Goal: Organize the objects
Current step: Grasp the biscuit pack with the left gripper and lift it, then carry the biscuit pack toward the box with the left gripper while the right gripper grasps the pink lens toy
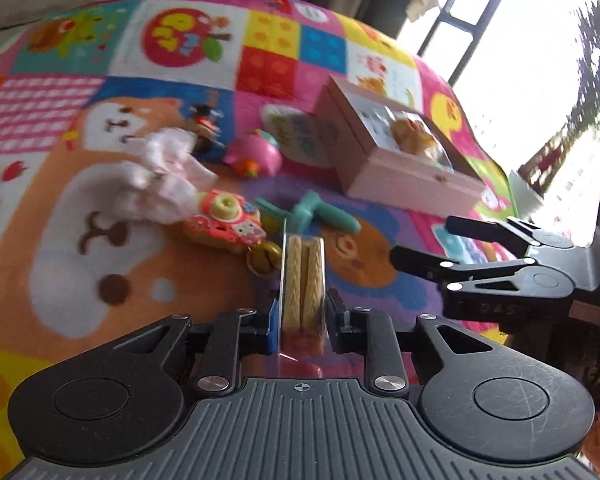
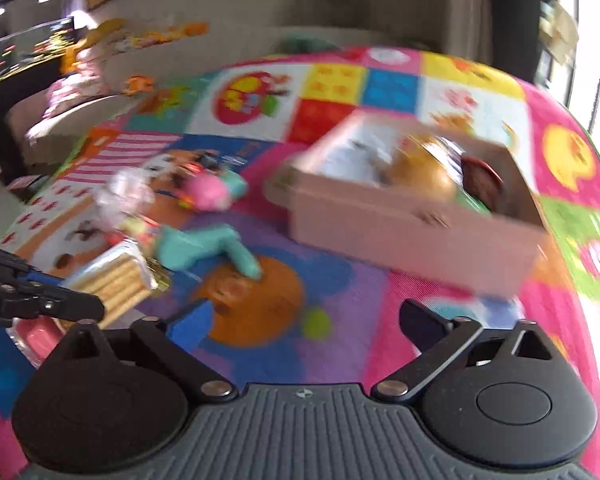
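A clear packet of ridged biscuits (image 1: pixel 302 300) stands on edge between the pads of my left gripper (image 1: pixel 302 314), which is shut on it just above the play mat. The same packet (image 2: pixel 112 280) shows at the left of the right wrist view, held in the left gripper's fingers (image 2: pixel 60 304). My right gripper (image 2: pixel 308 322) is open and holds nothing; it hovers over the mat in front of the open pink box (image 2: pixel 412 232). In the left wrist view the right gripper (image 1: pixel 422 238) comes in from the right, near the pink box (image 1: pixel 404 176), which holds an orange soft toy (image 1: pixel 414 134).
Scattered on the patchwork mat (image 1: pixel 100 240) are a pink-white cloth (image 1: pixel 160 178), a pink toy camera (image 1: pixel 224 226), a gold bell (image 1: pixel 265 258), a teal toy (image 1: pixel 314 212), a round pink toy (image 1: pixel 256 156) and a printed card (image 1: pixel 300 136). A bright window (image 1: pixel 520 40) lies to the right.
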Demonstrator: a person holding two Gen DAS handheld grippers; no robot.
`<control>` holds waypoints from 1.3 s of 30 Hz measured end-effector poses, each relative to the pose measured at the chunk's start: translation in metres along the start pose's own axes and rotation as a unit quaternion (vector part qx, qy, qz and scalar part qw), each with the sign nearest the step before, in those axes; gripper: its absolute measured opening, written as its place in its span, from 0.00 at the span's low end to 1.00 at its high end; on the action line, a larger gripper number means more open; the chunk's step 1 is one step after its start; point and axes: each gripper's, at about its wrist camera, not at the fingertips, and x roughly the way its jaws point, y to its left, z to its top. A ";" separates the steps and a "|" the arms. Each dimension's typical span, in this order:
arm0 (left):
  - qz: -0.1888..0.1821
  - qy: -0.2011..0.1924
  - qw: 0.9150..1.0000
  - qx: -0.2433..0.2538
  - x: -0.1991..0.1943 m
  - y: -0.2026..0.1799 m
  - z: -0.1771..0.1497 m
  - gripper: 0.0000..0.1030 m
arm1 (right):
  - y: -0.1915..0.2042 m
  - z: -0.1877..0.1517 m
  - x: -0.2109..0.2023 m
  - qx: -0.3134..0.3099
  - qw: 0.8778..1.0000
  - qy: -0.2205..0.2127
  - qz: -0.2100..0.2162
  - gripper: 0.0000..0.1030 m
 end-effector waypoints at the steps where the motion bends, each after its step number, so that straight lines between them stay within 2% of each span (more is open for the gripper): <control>1: 0.005 -0.008 1.000 -0.005 -0.005 0.005 0.001 0.25 | 0.011 0.009 0.004 -0.019 1.000 -0.004 0.008 0.85; 3: 0.014 -0.021 1.000 -0.015 -0.013 0.015 0.002 0.25 | 0.033 0.022 0.014 -0.049 0.998 -0.008 0.026 0.75; 11: 0.033 -0.062 0.996 -0.061 -0.042 0.061 0.003 0.25 | 0.102 0.043 0.053 -0.150 0.986 -0.008 0.074 0.73; 17: 0.024 -0.063 0.993 -0.100 -0.039 0.083 0.007 0.25 | 0.128 0.050 0.093 -0.160 0.983 0.021 0.090 0.72; 19: 0.021 -0.063 0.993 -0.096 -0.038 0.082 0.006 0.25 | 0.130 0.049 0.098 -0.156 0.982 0.022 0.101 0.63; 20: 0.020 -0.062 0.994 -0.093 -0.038 0.080 0.006 0.25 | 0.130 0.051 0.098 -0.154 0.981 0.027 0.110 0.49; 21: 0.018 -0.062 0.994 -0.090 -0.039 0.078 0.005 0.25 | 0.129 0.052 0.097 -0.152 0.981 0.032 0.116 0.45; 25: 0.008 -0.062 0.995 -0.073 -0.039 0.063 0.006 0.25 | 0.114 0.051 0.068 -0.128 0.984 0.023 0.121 0.45; 29: -0.011 -0.054 0.997 -0.047 -0.037 0.041 0.005 0.25 | 0.082 0.035 0.018 -0.122 0.987 0.018 0.099 0.45; 33: -0.034 -0.046 0.998 -0.019 -0.031 0.014 0.004 0.25 | 0.045 0.007 -0.027 -0.132 0.990 0.027 0.046 0.45; 39: -0.060 -0.026 0.998 -0.002 0.002 -0.030 0.003 0.25 | 0.014 -0.040 -0.055 -0.191 0.980 0.024 -0.046 0.47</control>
